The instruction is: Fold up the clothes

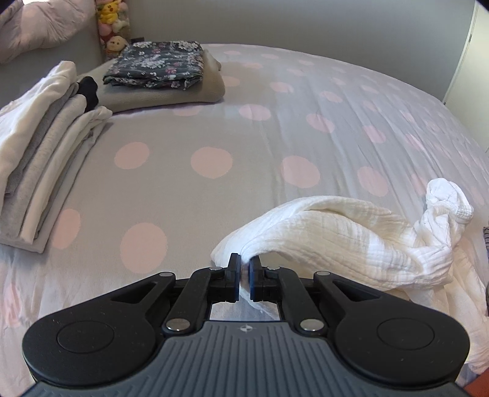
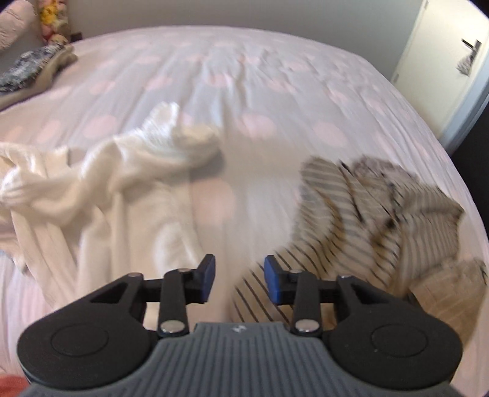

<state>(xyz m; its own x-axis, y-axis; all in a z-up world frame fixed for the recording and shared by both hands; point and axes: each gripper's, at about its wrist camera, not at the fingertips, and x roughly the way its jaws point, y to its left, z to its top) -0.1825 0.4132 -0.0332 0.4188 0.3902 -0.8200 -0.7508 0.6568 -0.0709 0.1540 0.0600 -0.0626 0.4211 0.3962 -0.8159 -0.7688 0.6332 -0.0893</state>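
Polka-dot bed [image 1: 275,128] carries folded stacks [image 1: 45,158], white garment [image 1: 336,238], striped clothes [image 2: 382,207].

Right gripper [image 2: 239,279] over the bed [image 2: 275,91], jaws apart
White garment [image 2: 107,183] on left, striped clothes [image 2: 382,207] on right, pic's blurry.

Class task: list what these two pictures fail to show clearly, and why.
- Striped garment: right wrist view, motion blur hides its shape.
- White garment: left wrist view, cut off by the right edge and the left hand-held gripper.
- Plush toys: too small, cropped at top.
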